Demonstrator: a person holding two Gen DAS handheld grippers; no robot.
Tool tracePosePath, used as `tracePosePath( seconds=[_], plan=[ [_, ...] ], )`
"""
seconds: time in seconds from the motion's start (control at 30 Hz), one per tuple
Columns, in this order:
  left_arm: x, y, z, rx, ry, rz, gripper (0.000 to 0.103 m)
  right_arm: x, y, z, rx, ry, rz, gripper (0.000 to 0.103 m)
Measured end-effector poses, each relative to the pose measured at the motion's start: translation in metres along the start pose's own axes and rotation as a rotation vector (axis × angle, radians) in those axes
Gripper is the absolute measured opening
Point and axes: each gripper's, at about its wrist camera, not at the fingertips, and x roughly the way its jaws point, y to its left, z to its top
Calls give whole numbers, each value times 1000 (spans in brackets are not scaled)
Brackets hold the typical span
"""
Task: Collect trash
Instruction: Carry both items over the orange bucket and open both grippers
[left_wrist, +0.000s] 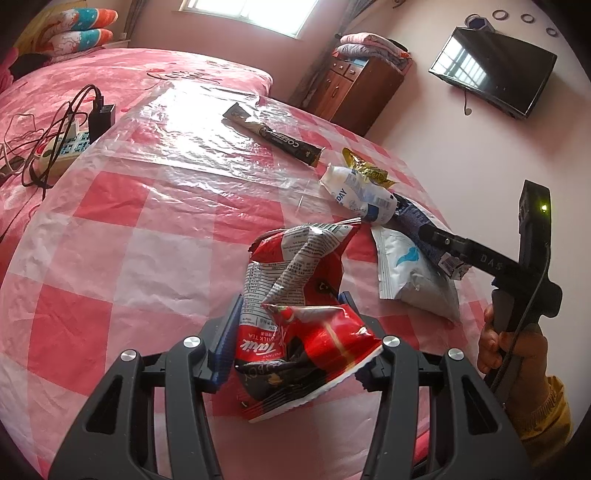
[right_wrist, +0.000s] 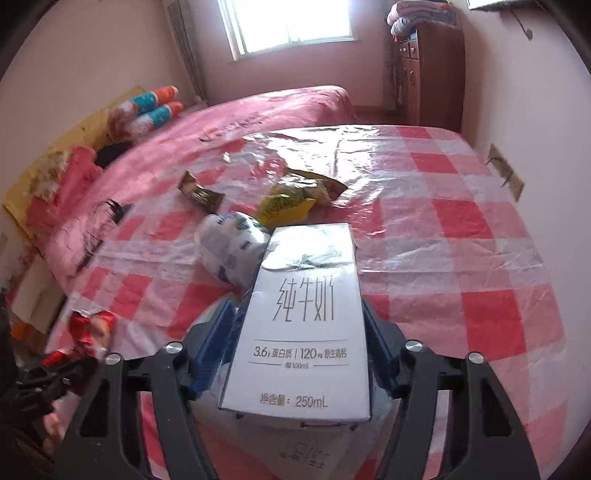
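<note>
The left hand-held gripper (left_wrist: 291, 332) clamps a crumpled red packet (left_wrist: 295, 325); the right hand-held gripper (right_wrist: 299, 332) seemingly grips a milk carton (right_wrist: 301, 325), pads half-hidden.

Table cover (left_wrist: 155, 206): glossy, wrinkled clear plastic over red-checked cloth. Snack wrapper (left_wrist: 295, 332): shiny crumpled foil. Milk carton (right_wrist: 303, 325): smooth coated paper. Cabinet (left_wrist: 358, 92): dark wood. Claw fingers (left_wrist: 225, 347): matt plastic.

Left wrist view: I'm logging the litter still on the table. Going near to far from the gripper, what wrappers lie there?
Red milk-tea packet in the left gripper → white pouch → crumpled white wrapper → coffee stick.
</note>
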Motion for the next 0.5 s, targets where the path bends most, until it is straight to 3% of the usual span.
tracePosePath(
  seconds=[0.3,0.5],
  plan=[
    [-9,10,-3,-27,-11,-12,52,-22,18,0,-39,-44,4,65],
    [-21,25,-8,-63,-30,-4,52,-39,45,7,-77,-67,64,65]
  ],
)
